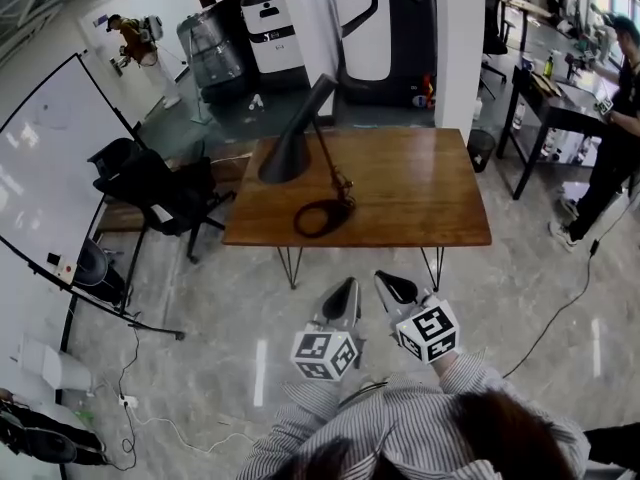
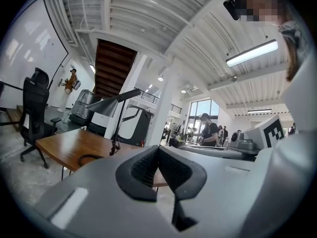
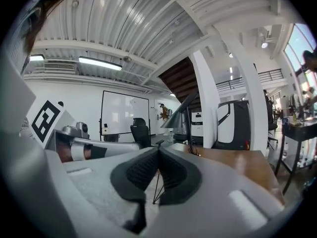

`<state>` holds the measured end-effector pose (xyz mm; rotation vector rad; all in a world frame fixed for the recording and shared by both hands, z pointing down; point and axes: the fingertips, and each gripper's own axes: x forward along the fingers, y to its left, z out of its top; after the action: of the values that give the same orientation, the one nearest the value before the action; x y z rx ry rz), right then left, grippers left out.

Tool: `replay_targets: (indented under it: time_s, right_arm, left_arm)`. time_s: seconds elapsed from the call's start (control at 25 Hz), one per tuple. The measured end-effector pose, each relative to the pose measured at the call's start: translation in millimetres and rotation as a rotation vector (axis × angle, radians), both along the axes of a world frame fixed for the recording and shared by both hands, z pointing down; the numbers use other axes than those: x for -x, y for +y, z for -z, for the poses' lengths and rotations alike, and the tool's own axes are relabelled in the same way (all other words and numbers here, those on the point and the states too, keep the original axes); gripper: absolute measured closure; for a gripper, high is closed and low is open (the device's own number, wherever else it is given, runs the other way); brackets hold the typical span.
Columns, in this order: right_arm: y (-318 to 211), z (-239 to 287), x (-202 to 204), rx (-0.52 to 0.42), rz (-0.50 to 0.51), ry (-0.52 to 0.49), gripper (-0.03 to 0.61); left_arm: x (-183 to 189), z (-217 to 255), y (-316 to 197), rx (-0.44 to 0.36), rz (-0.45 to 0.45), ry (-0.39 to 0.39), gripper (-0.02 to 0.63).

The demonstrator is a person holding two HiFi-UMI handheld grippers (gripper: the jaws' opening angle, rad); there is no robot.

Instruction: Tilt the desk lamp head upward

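Wooden desk [image 1: 420,198], hairpin-legged; black conical-headed lamp [image 1: 286,158] stands upon it.

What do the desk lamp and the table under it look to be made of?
Desk lamp: probably painted metal with a dark matte grey finish. It is a smooth, dull, thin-walled cone on a slim stem, with no grain.
Table: a wood or wood-veneer top with a satin finish, showing brown streaks and a soft sheen. Its thin dark legs look like bent metal rod.

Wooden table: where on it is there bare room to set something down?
The right half of the wooden table is bare, from the lamp base to the right edge. The left centre is crowded: the lamp head hangs over it there.
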<state>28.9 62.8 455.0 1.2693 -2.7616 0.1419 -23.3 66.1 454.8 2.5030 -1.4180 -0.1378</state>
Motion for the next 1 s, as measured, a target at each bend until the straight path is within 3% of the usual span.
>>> replay_targets:
  time_s: [0.48, 0.76, 1.0]
  right_arm:
    - [-9, -5, -9, -0.066, 0.107, 0.057, 0.58]
    - [-36, -15, -21, -0.061, 0.077, 0.037, 0.58]
    - [-103, -1, -22, -0.127, 0.014, 0.036, 0.578]
  left_arm:
    - [-9, -9, -16, 0.019, 0.064, -0.016, 0.62]
    - [-11, -28, -46, 0.055, 0.069, -0.01, 0.62]
    - [2, -20, -112, -0.002, 0.07, -0.043, 0.616]
